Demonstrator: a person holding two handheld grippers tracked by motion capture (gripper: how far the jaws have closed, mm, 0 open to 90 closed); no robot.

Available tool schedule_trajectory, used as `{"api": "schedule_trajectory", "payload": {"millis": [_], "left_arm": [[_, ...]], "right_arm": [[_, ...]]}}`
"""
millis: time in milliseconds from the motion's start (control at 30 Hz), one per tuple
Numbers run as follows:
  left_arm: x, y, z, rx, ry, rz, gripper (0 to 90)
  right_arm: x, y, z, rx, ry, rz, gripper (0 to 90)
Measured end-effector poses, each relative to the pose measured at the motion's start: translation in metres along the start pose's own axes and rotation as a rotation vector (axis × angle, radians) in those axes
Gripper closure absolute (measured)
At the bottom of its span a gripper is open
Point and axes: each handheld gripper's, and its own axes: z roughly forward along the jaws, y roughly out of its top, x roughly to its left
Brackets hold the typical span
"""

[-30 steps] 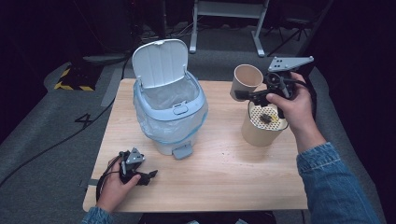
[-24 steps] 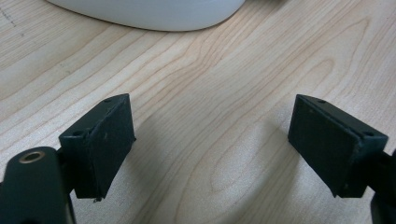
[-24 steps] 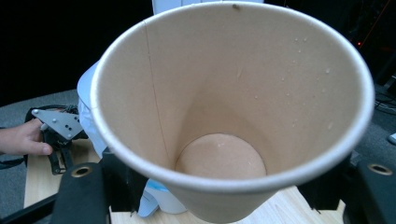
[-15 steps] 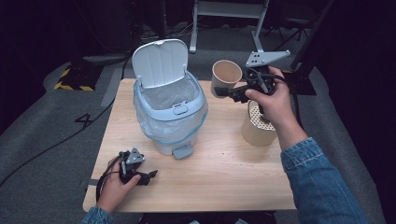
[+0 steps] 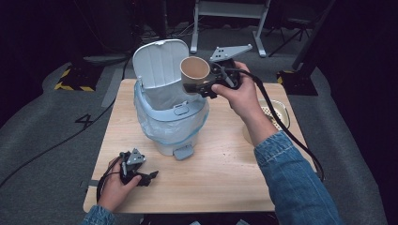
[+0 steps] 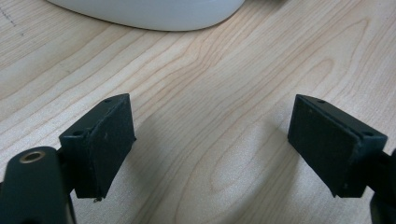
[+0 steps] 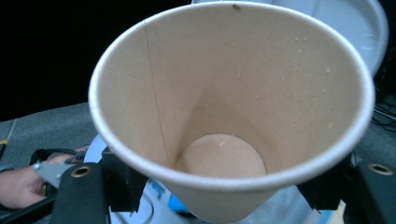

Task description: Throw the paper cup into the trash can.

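Right gripper, jaws clamped on an empty paper cup, should centre it over the open pedal bin before letting go; left gripper rests on the bench, jaws apart.

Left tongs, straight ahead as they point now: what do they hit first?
Probably the white base of the bin. The left tongs are open, low over the table, with bare wood ahead; depth is unclear.

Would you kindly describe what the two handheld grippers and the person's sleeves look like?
Both are black. The right gripper carries a grey three-cornered plate on top and trails a black cable. The left gripper has a smaller grey plate and looped black cable. Its jaws end in flat black rectangular pads. Both sleeves are blue denim.
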Motion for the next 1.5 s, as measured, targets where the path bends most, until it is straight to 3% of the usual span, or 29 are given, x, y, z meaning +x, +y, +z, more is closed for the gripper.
{"api": "schedule_trajectory", "payload": {"millis": [267,467,633,733,800,867,1067,1267,1500], "left_arm": [[0.0,0.0,0.0,0.001,0.002,-0.001,14.9],[-0.001,0.0,0.0,0.0,0.005,-0.004,15.0],[-0.001,0.0,0.0,0.0,0.005,-0.004,15.0],[-0.001,0.0,0.0,0.0,0.004,-0.004,15.0],[-0.001,0.0,0.0,0.0,0.003,-0.004,14.9],[-0.001,0.0,0.0,0.001,0.004,-0.003,14.9],[-0.001,0.0,0.0,0.001,0.004,-0.004,14.9],[-0.001,0.0,0.0,0.001,0.004,-0.003,14.9],[-0.001,0.0,0.0,0.0,0.004,-0.002,14.9]], "right_arm": [[0.001,-0.001,0.032,0.034,-0.008,0.003,29.5],[-0.003,-0.007,0.043,0.091,-0.058,-0.005,29.3],[-0.006,-0.011,0.05,0.13,-0.055,0.015,28.0],[-0.008,-0.015,0.055,0.159,-0.065,0.003,12.0],[-0.007,-0.016,0.058,0.151,-0.063,0.018,17.6],[-0.007,-0.016,0.059,0.142,-0.068,0.02,15.6],[-0.005,-0.011,0.051,0.029,-0.075,0.015,15.6],[-0.003,-0.008,0.033,-0.014,-0.064,-0.001,15.9],[0.005,-0.006,0.009,0.045,-0.096,-0.04,20.9]]}}
